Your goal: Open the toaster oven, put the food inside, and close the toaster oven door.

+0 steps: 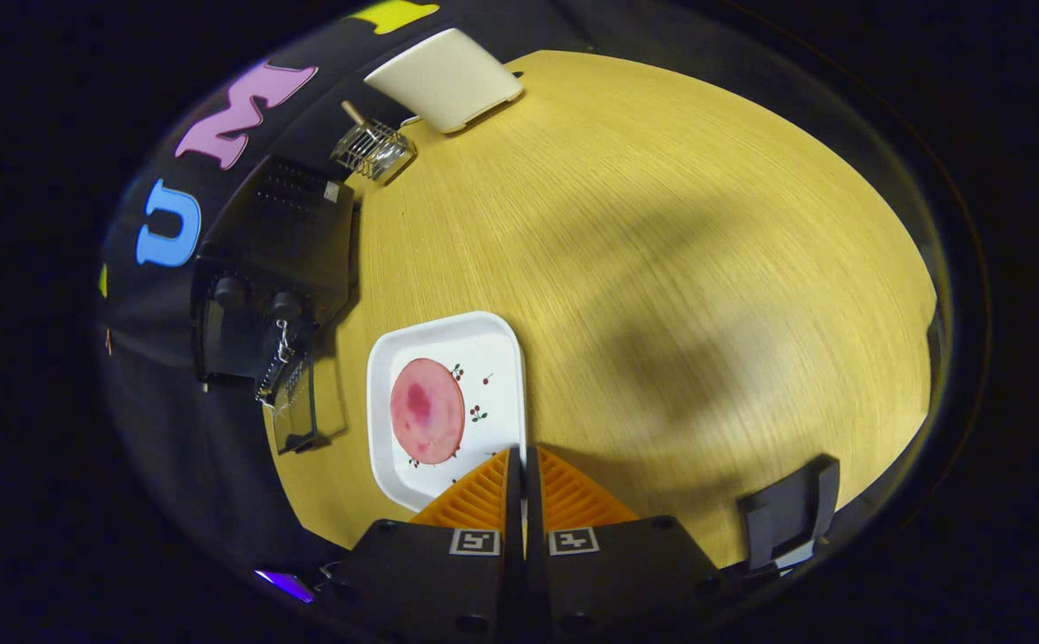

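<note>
The gripper (pixel 522 458) hangs high over a yellow wooden table (pixel 663 268) and looks down on it. Its two fingers (pixel 482 501) are pressed together, with nothing between them. Their tips sit over the near edge of a white plate (pixel 497 349).

The plate is square with round corners, and it has tiny red cherries painted on it. On the plate lies the food (pixel 427 410), a flat round pink slice (it looks like ham or sausage). The slice is just ahead of the fingers and a bit to one side of them.

Beside the plate, at the edge of the table by the black wall, stands the black oven (pixel 274 268). It has two round knobs. A small chain hangs by its door. I cannot tell if the door is open or shut.

Far beyond the oven is a little wire basket (pixel 374 148) with a wooden handle. Next to that is a pale flat board (pixel 444 79). A dark stand (pixel 788 514) sits at the table's near edge, well apart from the plate.
</note>
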Tool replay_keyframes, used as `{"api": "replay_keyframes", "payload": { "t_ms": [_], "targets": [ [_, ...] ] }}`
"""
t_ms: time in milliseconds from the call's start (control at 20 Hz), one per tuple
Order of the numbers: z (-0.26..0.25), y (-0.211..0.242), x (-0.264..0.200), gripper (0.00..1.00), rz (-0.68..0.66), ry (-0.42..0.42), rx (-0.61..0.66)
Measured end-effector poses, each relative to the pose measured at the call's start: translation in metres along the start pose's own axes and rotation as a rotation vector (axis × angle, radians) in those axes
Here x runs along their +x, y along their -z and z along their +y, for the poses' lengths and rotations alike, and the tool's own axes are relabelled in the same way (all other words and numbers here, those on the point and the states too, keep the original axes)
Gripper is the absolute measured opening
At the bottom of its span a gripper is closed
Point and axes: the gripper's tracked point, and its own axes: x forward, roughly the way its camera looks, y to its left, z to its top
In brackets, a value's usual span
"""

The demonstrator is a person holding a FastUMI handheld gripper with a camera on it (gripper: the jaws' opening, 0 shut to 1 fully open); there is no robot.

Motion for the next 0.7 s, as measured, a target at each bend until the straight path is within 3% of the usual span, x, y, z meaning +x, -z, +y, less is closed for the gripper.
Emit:
{"api": "replay_keyframes", "payload": {
  "t_ms": [300, 700],
  "targets": [
    [0.011, 0.005, -0.02, 0.05, -0.101, -0.033, 0.137],
    [0.034, 0.024, -0.063, 0.05, -0.228, -0.13, 0.22]
  ]
}}
